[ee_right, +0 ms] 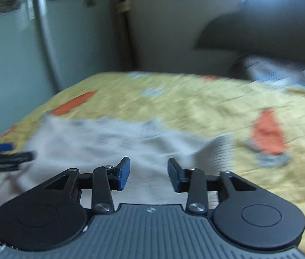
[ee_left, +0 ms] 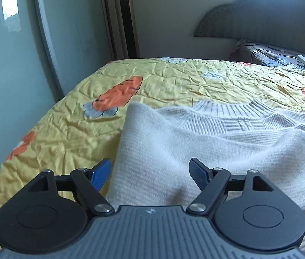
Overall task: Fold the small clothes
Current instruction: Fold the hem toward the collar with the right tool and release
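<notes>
A home bedroom

A bed with a crumpled yellow carrot-print quilt [ee_left: 174, 79] fills the view; a dark scalloped padded headboard [ee_left: 271, 17] at two o'clock, a tall gold standing air conditioner [ee_left: 125, 19] at twelve.

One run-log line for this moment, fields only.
stage: folding sweater | sweater: on yellow bedspread, left part folded over | left gripper: open over sweater edge | right gripper: open, nothing gripped, view blurred

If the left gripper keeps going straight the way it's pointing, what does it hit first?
Most likely the white sweater. The left gripper is open and angled down at it, with the knit filling the space between and ahead of the blue pads. Depth is hard to judge, but nothing else lies in between.
</notes>
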